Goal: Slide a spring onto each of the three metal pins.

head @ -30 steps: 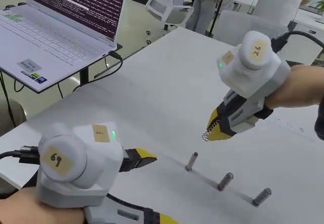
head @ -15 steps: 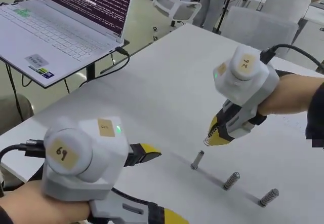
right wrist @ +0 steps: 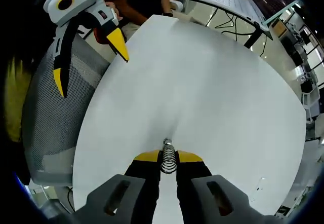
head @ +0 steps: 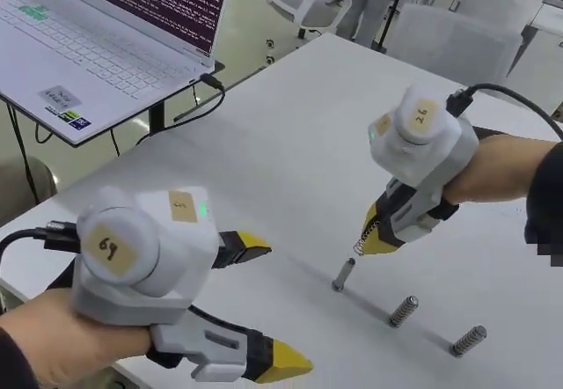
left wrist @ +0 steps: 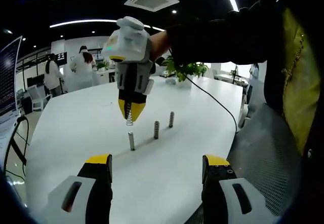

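Note:
Three short metal pins stand in a row on the white table. The nearest pin (head: 343, 274) is bare, while the middle pin (head: 403, 311) and the far pin (head: 468, 341) each carry a spring. My right gripper (head: 375, 243) hovers just above and beside the bare pin, shut on a small spring (head: 362, 235) that sticks out past its yellow tips. The right gripper view has that spring (right wrist: 167, 160) pinched between the jaws, with the bare pin's top just beyond it. My left gripper (head: 264, 308) is open near the table's front edge, jaws wide apart (left wrist: 157, 163), facing the pins (left wrist: 131, 140).
An open laptop (head: 106, 46) sits on a stand beyond the table's left edge, its cable (head: 198, 112) trailing past the corner. Office chairs (head: 303, 2) stand behind the table. White table surface (head: 290, 134) stretches behind the pins.
My right gripper has dropped lower and closer to the bare pin with the spring held. The left gripper stays open; the head camera has shifted slightly.

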Demonstrator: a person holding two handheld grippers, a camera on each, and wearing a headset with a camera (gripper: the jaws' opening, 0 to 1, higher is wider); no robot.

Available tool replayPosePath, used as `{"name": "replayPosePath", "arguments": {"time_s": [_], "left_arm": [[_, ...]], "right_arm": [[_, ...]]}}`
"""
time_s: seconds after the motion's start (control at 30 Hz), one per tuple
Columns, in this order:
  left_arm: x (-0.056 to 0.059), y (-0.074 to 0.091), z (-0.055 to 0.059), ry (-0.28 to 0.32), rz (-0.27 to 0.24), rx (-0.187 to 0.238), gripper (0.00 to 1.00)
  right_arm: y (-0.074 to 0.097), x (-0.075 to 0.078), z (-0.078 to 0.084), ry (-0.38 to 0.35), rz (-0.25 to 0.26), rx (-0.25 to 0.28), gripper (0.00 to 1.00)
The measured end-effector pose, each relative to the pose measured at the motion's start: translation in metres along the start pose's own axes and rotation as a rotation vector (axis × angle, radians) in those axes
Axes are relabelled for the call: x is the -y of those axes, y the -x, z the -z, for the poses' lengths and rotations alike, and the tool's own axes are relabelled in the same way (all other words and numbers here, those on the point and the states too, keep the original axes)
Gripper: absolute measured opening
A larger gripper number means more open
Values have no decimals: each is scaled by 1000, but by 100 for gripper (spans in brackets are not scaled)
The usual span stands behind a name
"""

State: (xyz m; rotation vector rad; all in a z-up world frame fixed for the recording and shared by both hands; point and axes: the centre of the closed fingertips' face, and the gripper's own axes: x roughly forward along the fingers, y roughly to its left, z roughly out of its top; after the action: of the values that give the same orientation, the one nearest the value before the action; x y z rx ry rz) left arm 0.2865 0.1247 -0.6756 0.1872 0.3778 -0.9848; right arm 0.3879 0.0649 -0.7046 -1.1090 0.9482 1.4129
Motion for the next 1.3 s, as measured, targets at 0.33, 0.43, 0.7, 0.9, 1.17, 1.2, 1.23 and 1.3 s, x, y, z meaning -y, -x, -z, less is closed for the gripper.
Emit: {"name": "replayPosePath", "arguments": {"time_s": [0.33, 0.43, 0.7, 0.9, 1.17, 1.2, 1.23, 1.3], "left_arm": [[-10, -1, 5, -25, -21, -14, 69], [-11, -2, 6, -29, -26, -15, 69], [-12, -2, 7, -32, -30, -13, 68], [-11, -2, 7, -27, -27, -10, 67], [-11, -1, 8, -24, -24, -10, 67], [-11, -1, 8, -22, -25, -9, 67], [-11, -1, 8, -22, -25, -9, 67], [-12, 0, 8, -21, -26, -9, 67]], "right_arm": [[-6, 1, 0, 3, -9, -10, 8], [-10, 0, 2, 4, -16, -19, 8], [-16, -1, 4, 5, -30, -32, 8], [-21, 0, 5, 9, -36, -38, 8], [-24, 0, 4, 6, -37, -40, 8], [-25, -1, 4, 4, -40, -40, 8], [-25, -1, 4, 4, -41, -40, 8], [-26, -1, 5, 2, -43, -43, 8]]}}
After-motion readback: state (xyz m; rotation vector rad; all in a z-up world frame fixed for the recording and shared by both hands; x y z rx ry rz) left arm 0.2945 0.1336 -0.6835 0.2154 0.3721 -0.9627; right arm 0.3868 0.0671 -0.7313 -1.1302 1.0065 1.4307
